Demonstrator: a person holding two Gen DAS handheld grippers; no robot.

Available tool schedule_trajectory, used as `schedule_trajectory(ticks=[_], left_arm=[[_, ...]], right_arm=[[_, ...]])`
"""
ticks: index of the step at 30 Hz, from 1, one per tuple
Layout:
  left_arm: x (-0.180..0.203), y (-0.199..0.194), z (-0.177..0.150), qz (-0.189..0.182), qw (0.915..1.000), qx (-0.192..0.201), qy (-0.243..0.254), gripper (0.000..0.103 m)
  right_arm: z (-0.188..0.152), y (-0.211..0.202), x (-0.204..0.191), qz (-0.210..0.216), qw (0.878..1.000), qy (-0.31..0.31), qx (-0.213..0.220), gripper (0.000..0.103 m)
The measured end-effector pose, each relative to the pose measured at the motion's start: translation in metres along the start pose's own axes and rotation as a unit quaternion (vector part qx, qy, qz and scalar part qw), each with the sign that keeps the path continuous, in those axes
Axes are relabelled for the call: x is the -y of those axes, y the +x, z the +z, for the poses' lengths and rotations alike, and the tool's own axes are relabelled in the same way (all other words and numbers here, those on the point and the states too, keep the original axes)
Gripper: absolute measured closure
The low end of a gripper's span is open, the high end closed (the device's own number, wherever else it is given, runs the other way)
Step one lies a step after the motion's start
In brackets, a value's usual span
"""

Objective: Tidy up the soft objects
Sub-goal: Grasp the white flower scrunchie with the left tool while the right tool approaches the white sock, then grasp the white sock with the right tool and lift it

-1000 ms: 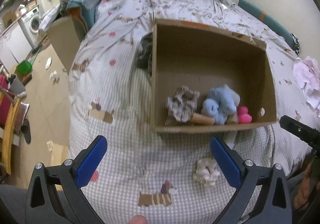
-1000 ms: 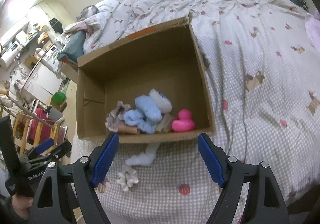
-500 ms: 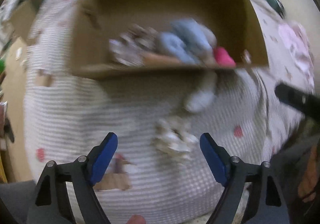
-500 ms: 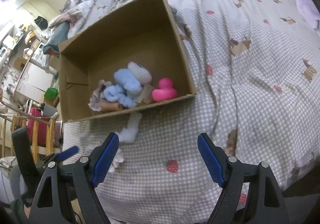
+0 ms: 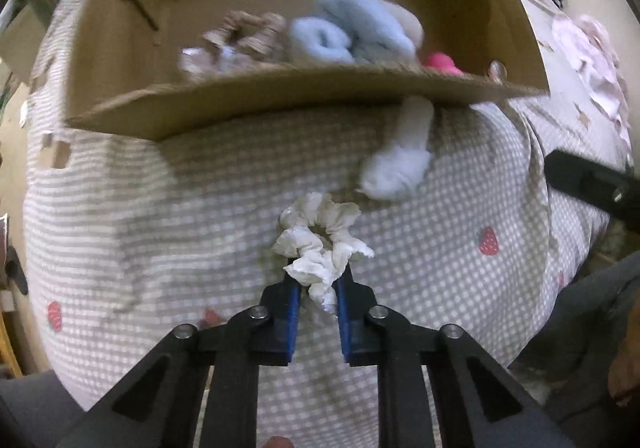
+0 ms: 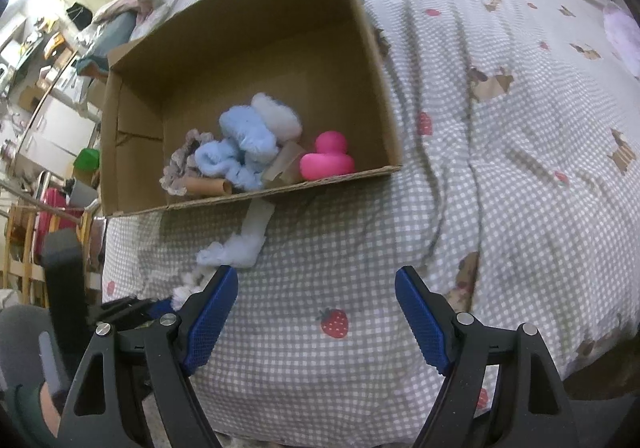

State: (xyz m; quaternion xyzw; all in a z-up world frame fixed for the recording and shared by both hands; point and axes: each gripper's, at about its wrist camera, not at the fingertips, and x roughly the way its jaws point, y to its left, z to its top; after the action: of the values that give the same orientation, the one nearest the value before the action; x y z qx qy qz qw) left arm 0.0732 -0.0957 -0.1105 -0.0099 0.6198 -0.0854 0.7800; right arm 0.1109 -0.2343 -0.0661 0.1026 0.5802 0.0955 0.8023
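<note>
The left claw (image 5: 314,290) pinched the white scrunchie (image 5: 320,238) on the bed (image 5: 160,228) near the box (image 5: 280,96); the right claw (image 6: 316,312) stood spread.

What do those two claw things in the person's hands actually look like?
Both match. The left tool and the right tool each have two black plastic arms with triangular cut-outs and silver round bolt heads at the joints. The fingers carry bright blue textured pads on their inner faces. No cables or lettering show.
</note>
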Motion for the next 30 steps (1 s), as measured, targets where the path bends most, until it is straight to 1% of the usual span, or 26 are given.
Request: schedule_trajectory(ticks=[2,4,6,8,12,14,16,18,19,20,21,22,23,26,30], left_arm=[[-0.009,-0.008,-0.001,0.001,0.9999,0.009,-0.012,0.089],[-0.013,-0.019,-0.003,0.005,0.9996,0.016,-0.021,0.089],[-0.016,-0.030,-0.005,0.017,0.9993,0.025,-0.023,0.089],[-0.018,-0.039,-0.007,0.030,0.9990,0.028,-0.020,0.089],[-0.034,-0.053,-0.005,0.042,0.9979,0.033,-0.038,0.089],[-0.045,-0.055,-0.005,0.057,0.9967,0.039,-0.042,0.089],[-0.054,-0.054,-0.007,0.064,0.9959,0.040,-0.051,0.089],[-0.057,-0.052,-0.005,0.059,0.9957,0.035,-0.062,0.089],[-0.057,-0.053,-0.006,0.058,0.9956,0.035,-0.065,0.089],[-0.058,-0.053,-0.005,0.057,0.9955,0.035,-0.067,0.089],[-0.059,-0.053,-0.004,0.058,0.9953,0.037,-0.067,0.089],[-0.058,-0.053,-0.004,0.060,0.9951,0.040,-0.067,0.089],[-0.058,-0.053,-0.004,0.062,0.9949,0.043,-0.067,0.089],[-0.057,-0.052,-0.003,0.063,0.9948,0.045,-0.067,0.089],[-0.057,-0.052,-0.002,0.069,0.9942,0.050,-0.065,0.089]], right_arm=[[0.001,0.005,-0.006,0.008,1.000,-0.004,-0.007,0.017],[0.004,0.013,-0.013,0.028,0.999,-0.007,-0.020,0.017],[0.005,0.025,-0.024,0.040,0.998,-0.012,-0.036,0.017],[0.008,0.038,-0.036,0.040,0.998,-0.025,-0.049,0.017],[0.019,0.062,-0.062,0.033,0.996,-0.053,-0.071,0.017],[0.023,0.073,-0.071,0.024,0.995,-0.057,-0.076,0.017],[0.024,0.085,-0.078,0.000,0.994,-0.068,-0.083,0.017],[0.024,0.095,-0.083,-0.021,0.992,-0.087,-0.087,0.019],[0.024,0.099,-0.084,-0.028,0.991,-0.093,-0.089,0.026],[0.023,0.102,-0.085,-0.030,0.991,-0.096,-0.093,0.041],[0.023,0.104,-0.085,-0.030,0.990,-0.096,-0.097,0.051],[0.023,0.106,-0.085,-0.030,0.990,-0.097,-0.102,0.067],[0.023,0.107,-0.084,-0.033,0.989,-0.098,-0.105,0.067],[0.022,0.100,-0.085,-0.027,0.990,-0.103,-0.094,0.070],[0.011,0.081,-0.084,-0.009,0.991,-0.108,-0.080,0.070]])
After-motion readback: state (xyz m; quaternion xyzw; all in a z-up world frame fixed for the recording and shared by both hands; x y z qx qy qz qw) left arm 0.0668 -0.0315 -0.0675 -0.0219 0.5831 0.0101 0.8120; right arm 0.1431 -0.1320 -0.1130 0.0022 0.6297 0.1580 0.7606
